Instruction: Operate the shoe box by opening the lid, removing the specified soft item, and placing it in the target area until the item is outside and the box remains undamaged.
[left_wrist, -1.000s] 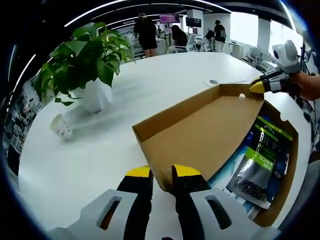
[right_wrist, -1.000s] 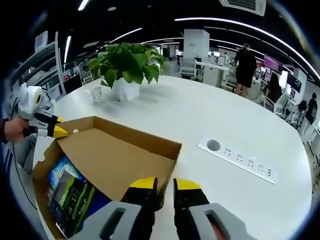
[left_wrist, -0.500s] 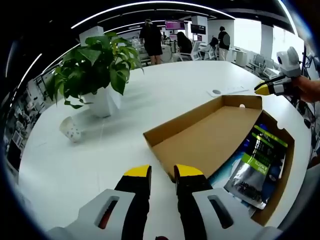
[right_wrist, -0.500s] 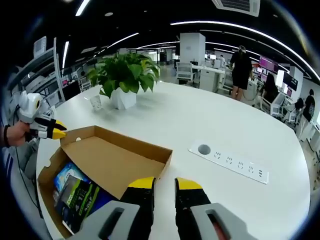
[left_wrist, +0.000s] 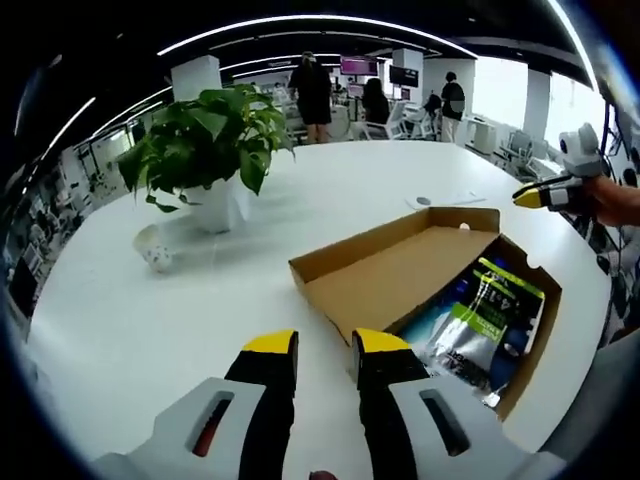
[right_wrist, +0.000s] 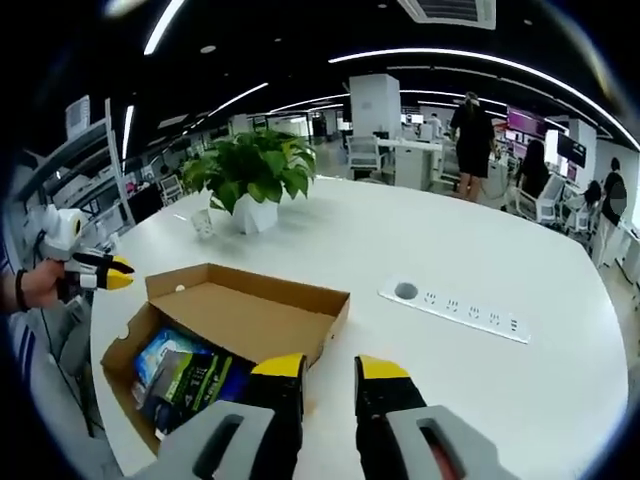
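The open brown cardboard shoe box (left_wrist: 420, 275) holding green-and-black soft packets (left_wrist: 478, 325) sits on the white worktop (left_wrist: 150, 330), both grippers' fingers (left_wrist: 268, 352) (right_wrist: 372, 372) slightly apart, empty.

Left hand-held gripper (left_wrist: 325, 342): we are holding it low and pointing it forward, its two yellow-tipped jaws standing parted with a narrow gap and nothing between them.
Left hand-held gripper from the other side: we are seeing it at the left edge of the right gripper view (right_wrist: 118, 270), yellow tips pointing right; whether those jaws are parted we cannot tell there.
Left hand (right_wrist: 42, 284): we are wrapping it around that gripper's body.
Right hand-held gripper (right_wrist: 331, 368): we are keeping its yellow-tipped jaws apart, gripping nothing.
Right hand (left_wrist: 612, 198): we are gripping the right gripper's handle at the right edge of the left gripper view.
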